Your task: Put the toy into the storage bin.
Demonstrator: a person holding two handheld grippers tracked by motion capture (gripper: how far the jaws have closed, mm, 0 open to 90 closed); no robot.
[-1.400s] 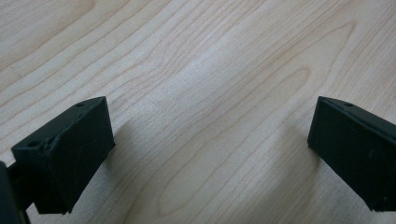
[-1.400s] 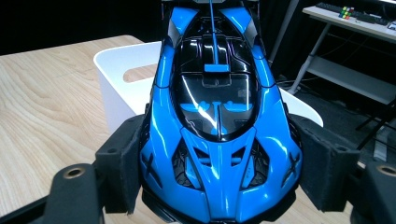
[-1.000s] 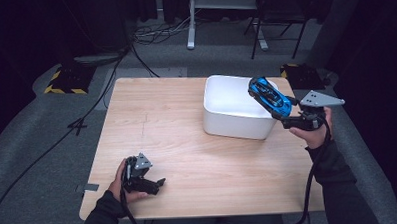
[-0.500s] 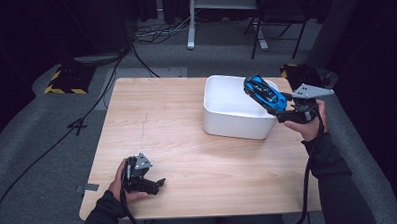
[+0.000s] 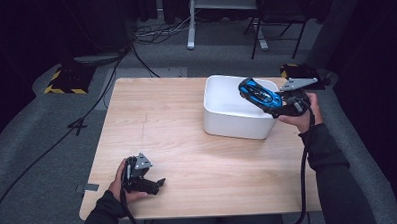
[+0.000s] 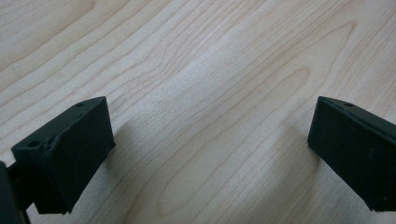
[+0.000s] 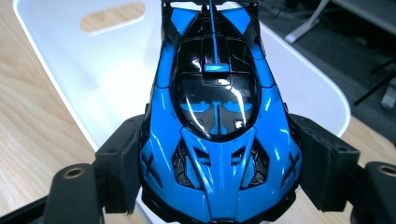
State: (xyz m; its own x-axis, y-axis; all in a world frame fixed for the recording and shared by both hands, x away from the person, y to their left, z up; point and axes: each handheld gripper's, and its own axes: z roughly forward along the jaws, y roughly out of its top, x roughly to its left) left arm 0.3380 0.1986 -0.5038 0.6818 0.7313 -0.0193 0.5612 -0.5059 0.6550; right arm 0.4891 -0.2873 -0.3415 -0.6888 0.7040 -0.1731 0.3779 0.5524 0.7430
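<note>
Near the pale wooden tabletop's [image 5: 187, 127] front left corner, my left gripper [image 5: 148, 184] rests with jaws spread on nothing. Toward the right edge, my right gripper [image 5: 278, 108] pinches the one glossy blue toy race car [image 5: 259, 92] by its flanks, long axis running away from the jaws, over the single white plastic bin [image 5: 234, 115].
</note>
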